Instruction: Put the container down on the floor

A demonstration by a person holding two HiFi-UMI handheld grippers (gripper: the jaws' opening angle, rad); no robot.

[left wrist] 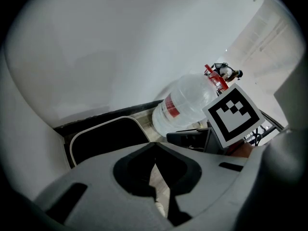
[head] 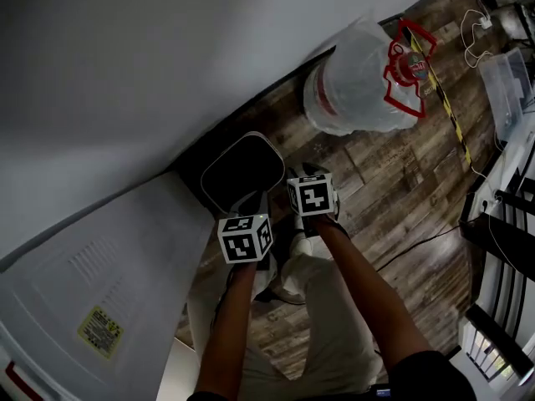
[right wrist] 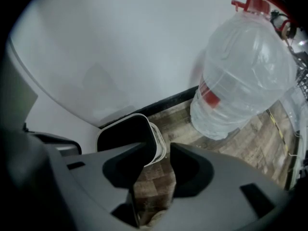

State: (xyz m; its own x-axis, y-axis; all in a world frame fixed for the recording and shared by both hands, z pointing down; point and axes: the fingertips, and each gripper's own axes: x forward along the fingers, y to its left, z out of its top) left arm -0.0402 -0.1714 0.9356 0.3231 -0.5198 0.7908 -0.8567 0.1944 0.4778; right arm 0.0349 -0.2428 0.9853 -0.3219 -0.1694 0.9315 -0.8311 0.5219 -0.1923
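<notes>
The container (head: 242, 169), a white bin with rounded corners and a dark inside, stands on the wooden floor against the black baseboard. My right gripper (head: 310, 192) hovers at its right edge. In the right gripper view the container (right wrist: 123, 134) lies just ahead, its white right wall near the left jaw tip, and the right gripper (right wrist: 161, 153) is open with only floor showing in the gap. My left gripper (head: 245, 224) is at the bin's near edge. In the left gripper view its tips meet, so the left gripper (left wrist: 155, 148) is shut on nothing, with the container (left wrist: 106, 138) beyond.
A large clear water bottle (head: 359, 82) with a red handle and cap stands to the right of the bin. A big white box (head: 92, 307) with a yellow label fills the lower left. Cables and a dark rack (head: 501, 249) line the right side. The person's legs are below.
</notes>
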